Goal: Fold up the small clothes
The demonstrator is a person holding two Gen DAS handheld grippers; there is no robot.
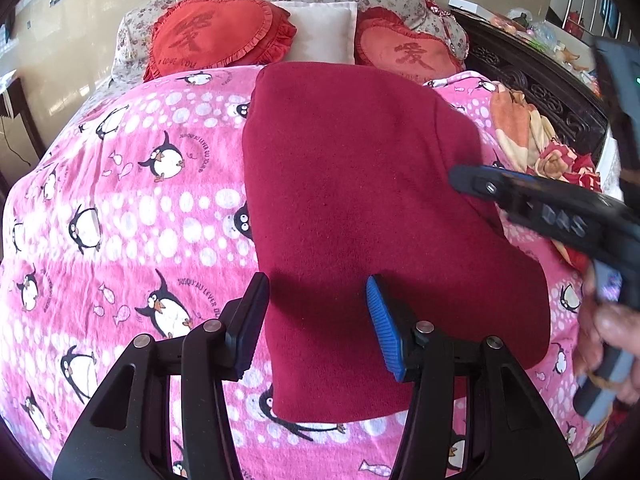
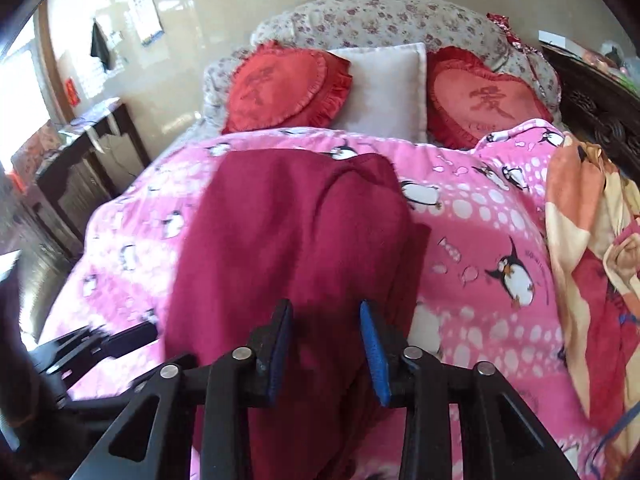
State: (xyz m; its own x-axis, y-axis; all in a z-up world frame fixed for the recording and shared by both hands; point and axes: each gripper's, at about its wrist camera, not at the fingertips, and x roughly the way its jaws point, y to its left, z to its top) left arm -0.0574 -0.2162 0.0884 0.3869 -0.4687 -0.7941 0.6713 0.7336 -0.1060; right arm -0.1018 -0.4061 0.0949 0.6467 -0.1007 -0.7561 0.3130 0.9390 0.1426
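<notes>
A dark red garment (image 1: 360, 200) lies flat and folded lengthwise on the pink penguin blanket (image 1: 120, 208). My left gripper (image 1: 316, 320) is open, its fingers astride the garment's near left edge and holding nothing. The right gripper (image 1: 472, 184) shows from the side at the garment's right edge. In the right wrist view the garment (image 2: 288, 240) runs away from me, and my right gripper (image 2: 326, 348) is open over its near part. The left gripper (image 2: 120, 336) shows blurred at the lower left.
Two red heart cushions (image 1: 216, 36) (image 1: 404, 44) and a white pillow (image 1: 324, 32) lean on the floral headboard. A crumpled orange and red blanket (image 2: 592, 260) lies along the right of the bed. Dark carved wooden furniture (image 1: 540, 96) stands beyond it. A dark side table (image 2: 80, 168) stands on the left.
</notes>
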